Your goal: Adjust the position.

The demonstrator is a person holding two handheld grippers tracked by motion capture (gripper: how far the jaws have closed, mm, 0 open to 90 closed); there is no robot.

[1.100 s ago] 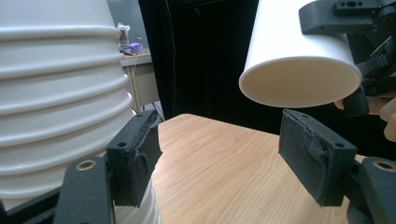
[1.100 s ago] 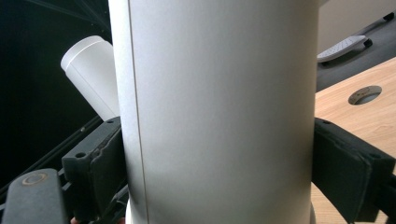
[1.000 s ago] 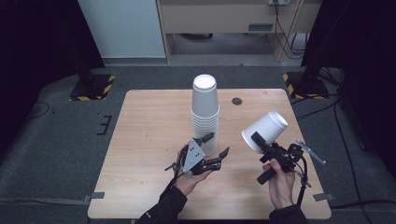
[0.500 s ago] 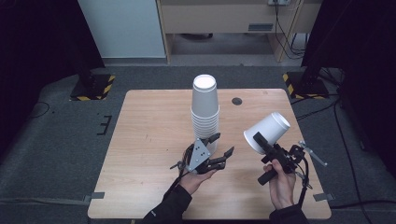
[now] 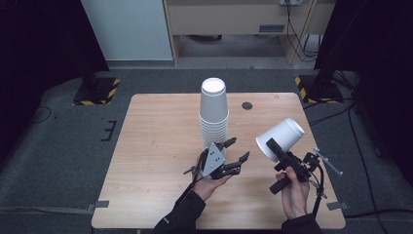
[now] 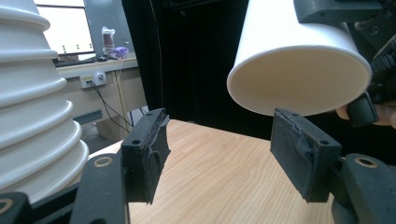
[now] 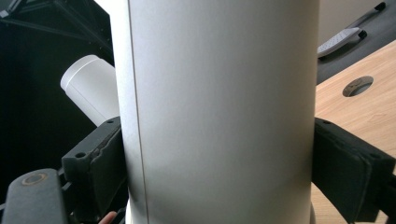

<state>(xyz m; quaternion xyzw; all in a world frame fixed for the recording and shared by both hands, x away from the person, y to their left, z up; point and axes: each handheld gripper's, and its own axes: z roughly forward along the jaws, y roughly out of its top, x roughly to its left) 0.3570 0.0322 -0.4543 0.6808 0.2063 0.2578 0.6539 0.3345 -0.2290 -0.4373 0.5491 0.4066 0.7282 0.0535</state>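
My right gripper (image 5: 276,152) holds a white cup (image 5: 281,138) off the table (image 5: 156,146), near its right edge. The cup lies tilted: its long axis runs from the rim, low and toward me on the left, to the closed base, higher and away on the right, so the mouth points down-left toward my left gripper (image 5: 236,151). In the right gripper view the cup (image 7: 219,107) fills the space between the fingers (image 7: 348,163), both pads pressed flat on its sides, its seam running lengthwise just inside the left pad, so I read a firm clamp across the body. My left gripper sits low over the table, just in front of the stack (image 5: 213,114) of upturned cups, which stands upright near the table's middle. Its fingers (image 6: 148,151) stand partly apart with only bare tabletop between them; they have just been closing a little. The left gripper view gives me what the high view cannot: the cup's (image 6: 299,70) open rim hangs above and beyond the right finger, apart from it, and the stack's (image 6: 32,102) stepped rims sit close on the left, clear of the left finger. The right gripper view also catches the stack's (image 7: 91,88) top behind the held cup. The high view shows a round hole (image 5: 247,105) in the table beyond the stack.
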